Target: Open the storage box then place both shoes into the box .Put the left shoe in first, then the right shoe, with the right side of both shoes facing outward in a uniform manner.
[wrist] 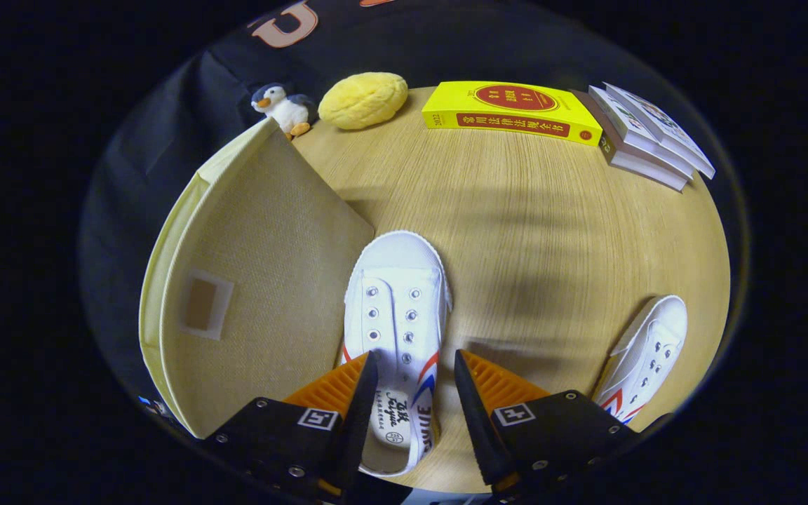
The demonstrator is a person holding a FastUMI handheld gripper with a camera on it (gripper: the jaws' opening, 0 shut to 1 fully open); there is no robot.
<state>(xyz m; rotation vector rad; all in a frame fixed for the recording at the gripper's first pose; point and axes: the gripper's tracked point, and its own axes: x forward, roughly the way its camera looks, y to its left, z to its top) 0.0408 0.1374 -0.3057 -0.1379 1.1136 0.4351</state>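
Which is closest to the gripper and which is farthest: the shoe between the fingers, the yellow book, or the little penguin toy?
The gripper is open.
1. White shoe: between the fingers, beside the beige storage box.
2. Yellow book: far across the wooden table, beyond the fingers.
3. Penguin toy: at the table's far edge, behind the box. It and the book are nearly too close to call.

The single view rides on the claw (411, 365) and looks steeply down along its two parted fingers onto the wooden worktop (530, 231). It sits close above the near white shoe (395, 308), whose heel lies between the fingers. Facing forward, it reaches across the worktop to the yellow book (509, 112) by the booth wall.
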